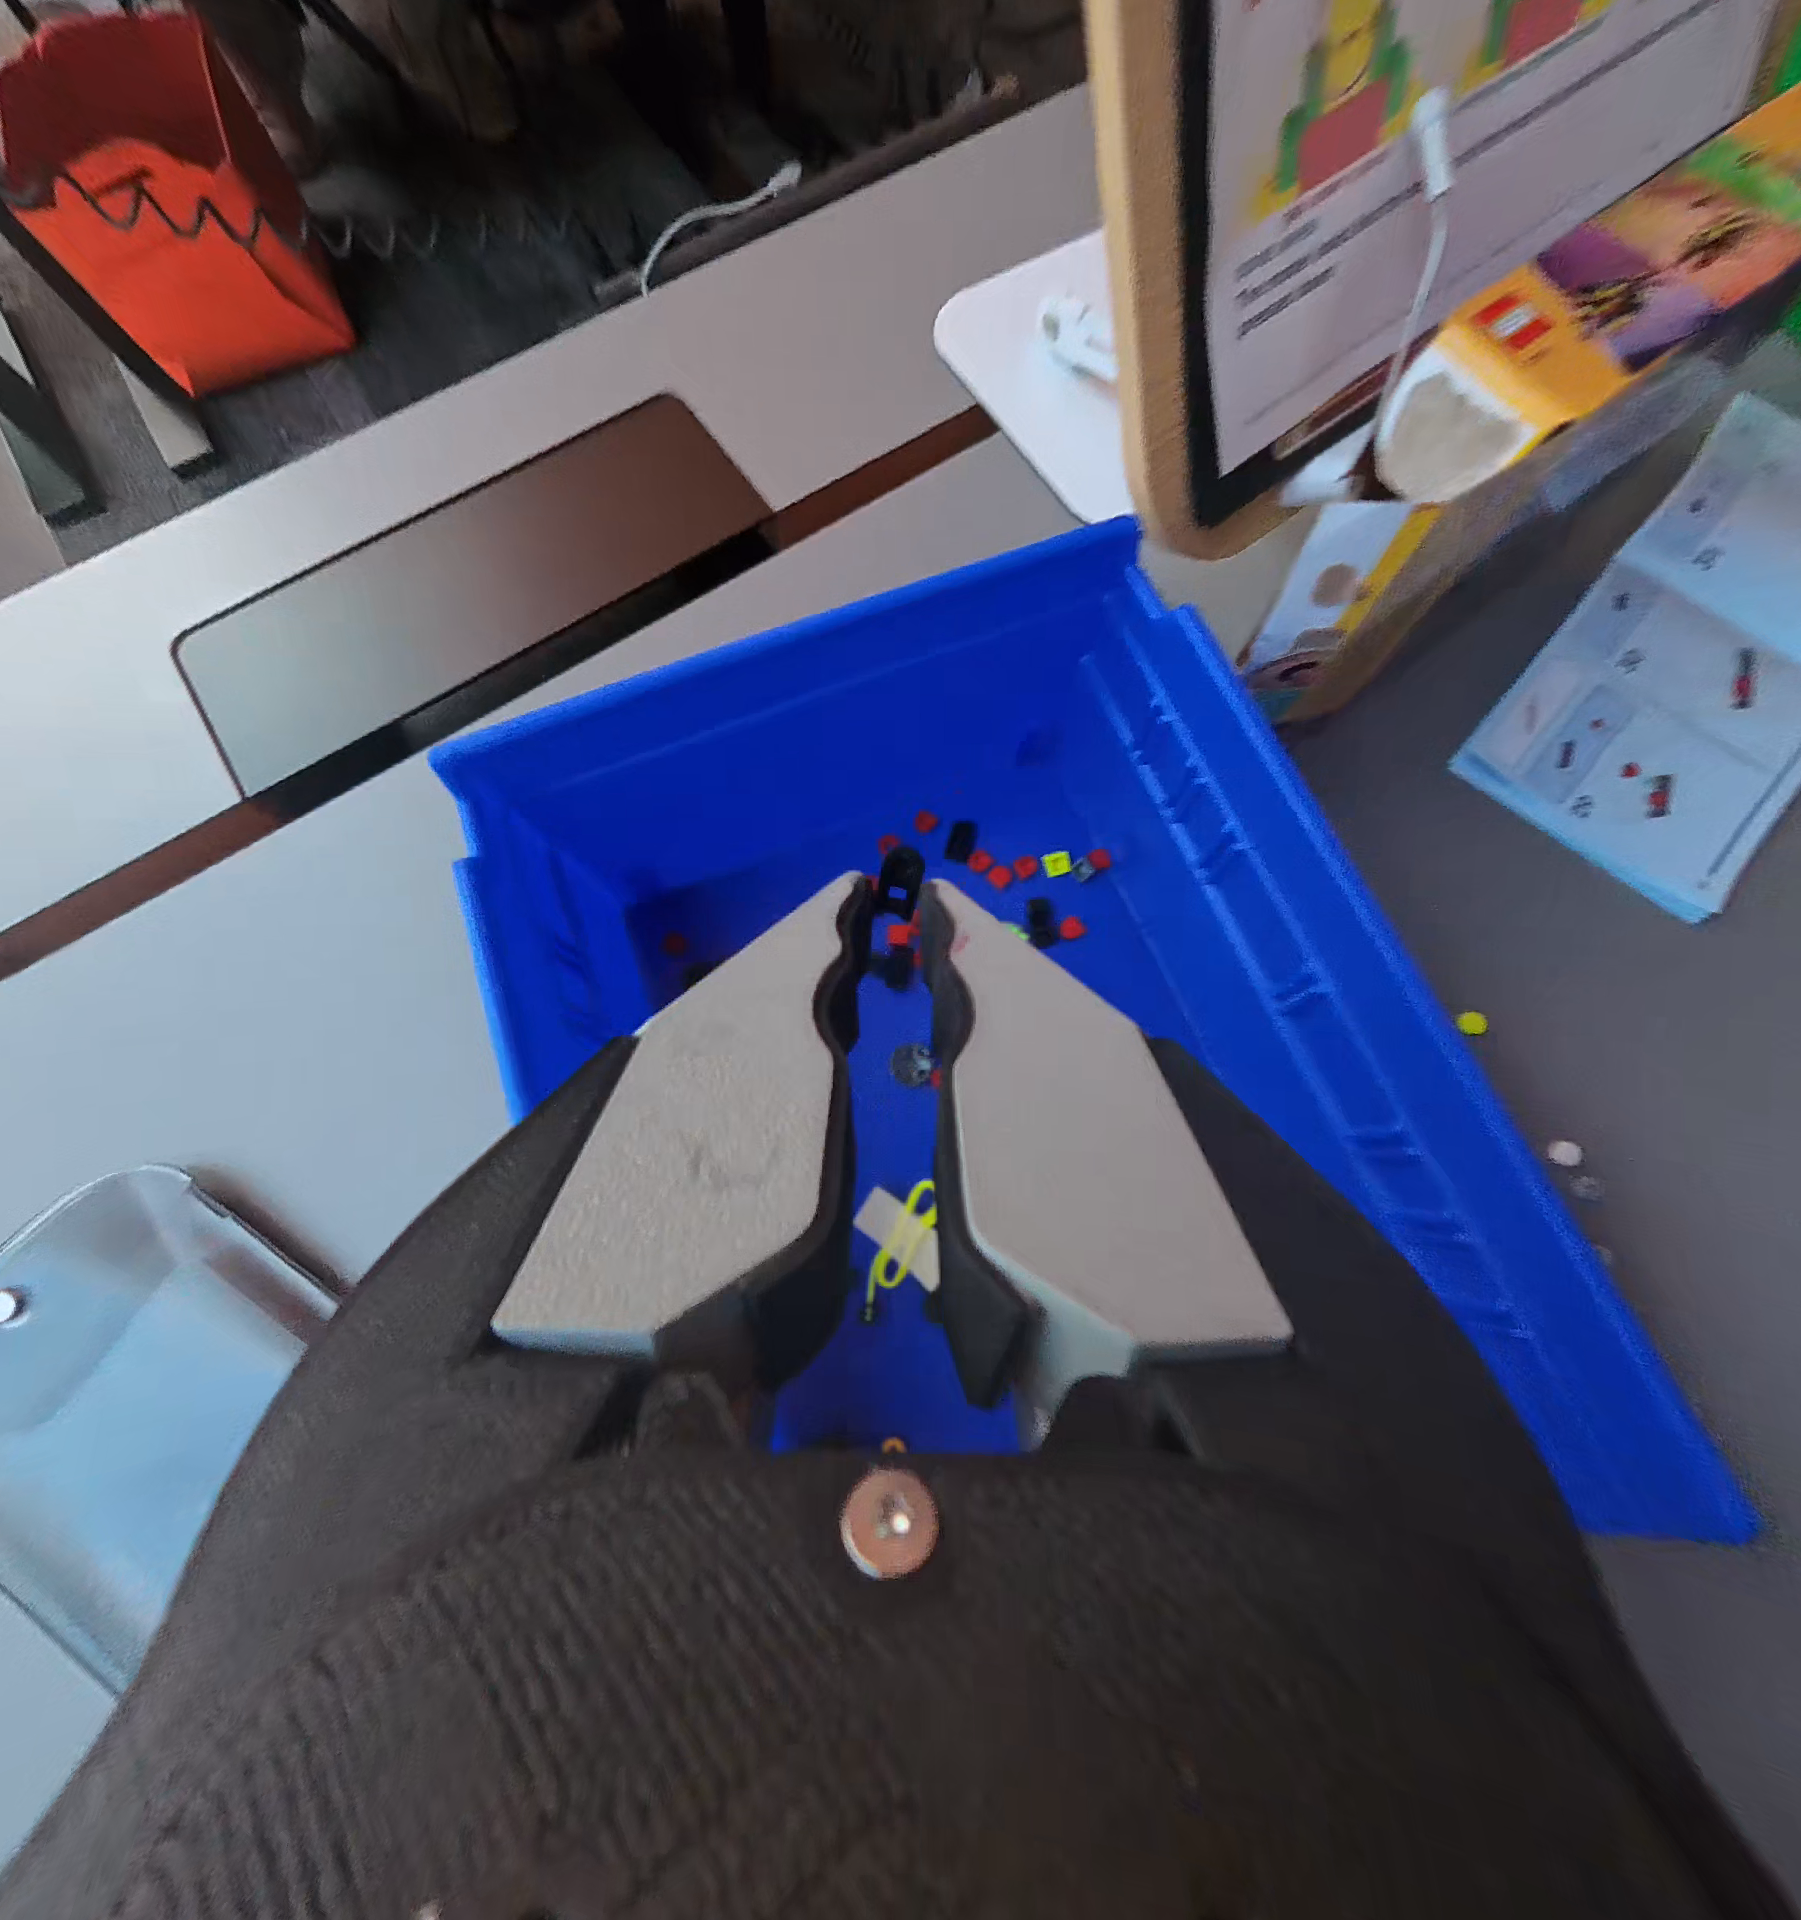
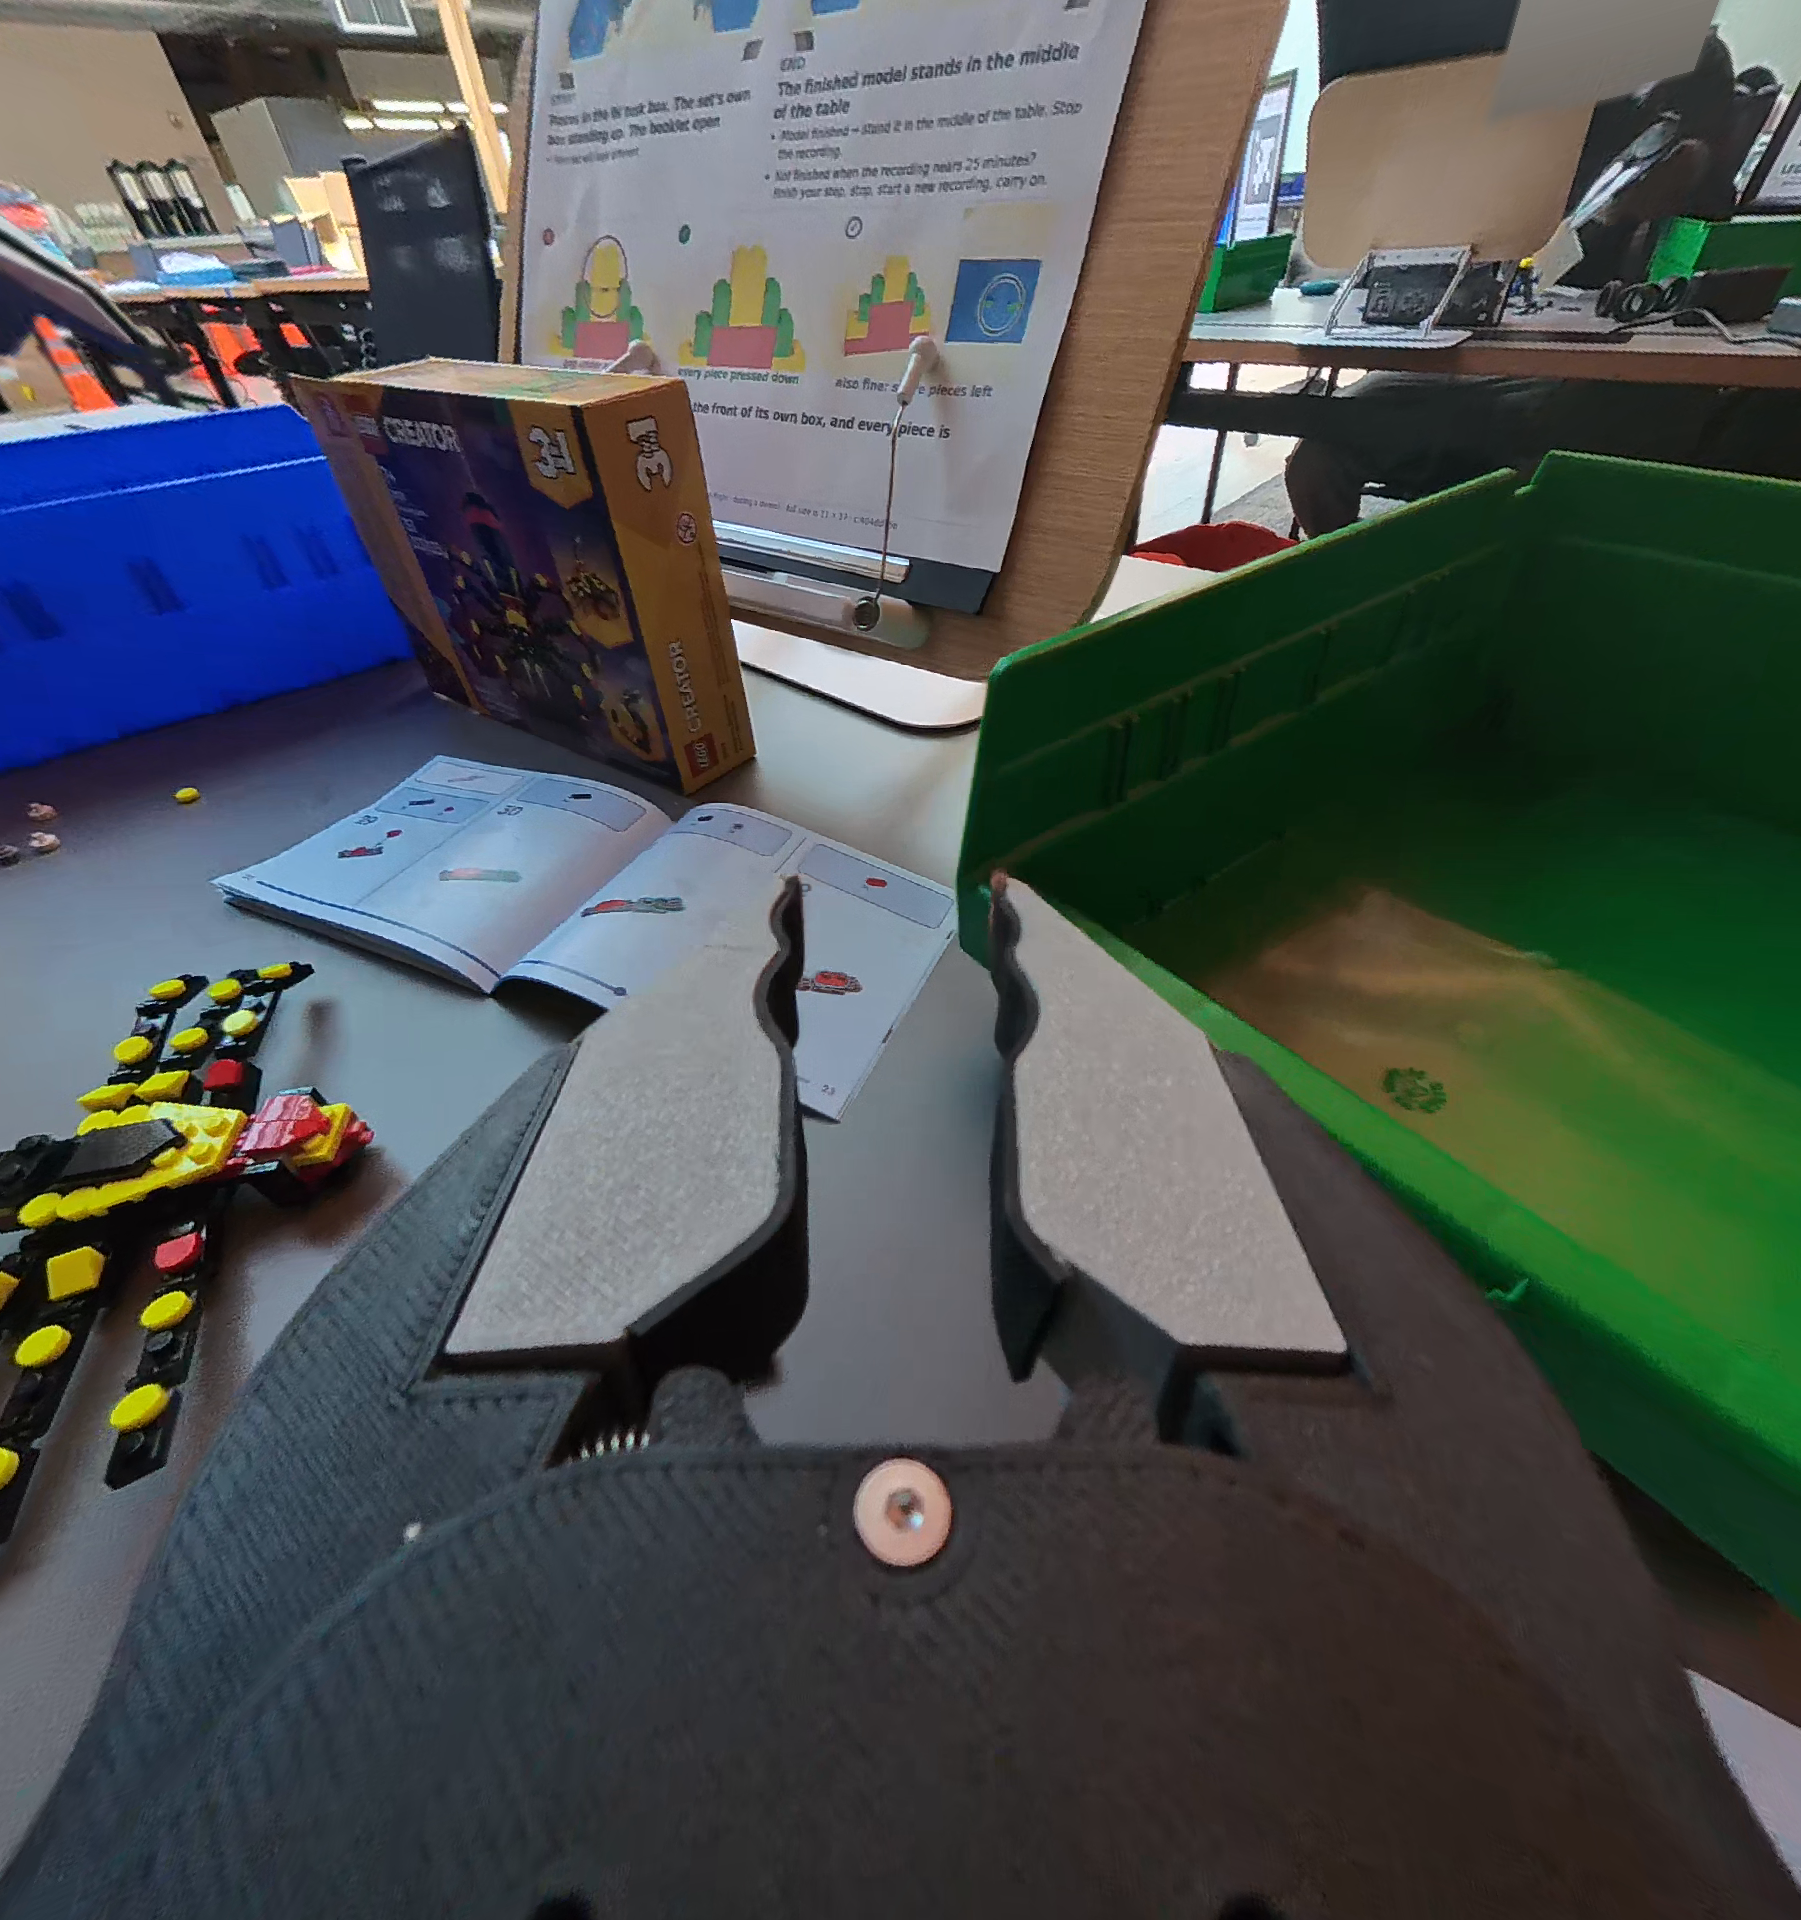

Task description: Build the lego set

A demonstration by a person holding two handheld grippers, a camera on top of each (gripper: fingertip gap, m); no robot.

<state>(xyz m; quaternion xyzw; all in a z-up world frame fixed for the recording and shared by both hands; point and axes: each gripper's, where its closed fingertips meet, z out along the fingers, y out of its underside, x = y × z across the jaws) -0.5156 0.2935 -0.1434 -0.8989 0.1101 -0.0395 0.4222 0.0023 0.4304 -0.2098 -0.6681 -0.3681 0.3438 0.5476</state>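
Observation:
My left gripper hangs over the blue bin, its tips closed on a small black Lego piece. Several loose red, black and yellow pieces lie on the bin floor beyond the tips. My right gripper is open and empty, low over the dark table, with the open instruction booklet just ahead of it. The part-built black, yellow and red model lies on the table to its left. The set's box stands behind the booklet.
An empty green bin sits close on the right of my right gripper. An instruction board stands behind the box. A few small pieces and a yellow stud lie on the table beside the blue bin. Tip to tip, the grippers are about 55 centimetres apart.

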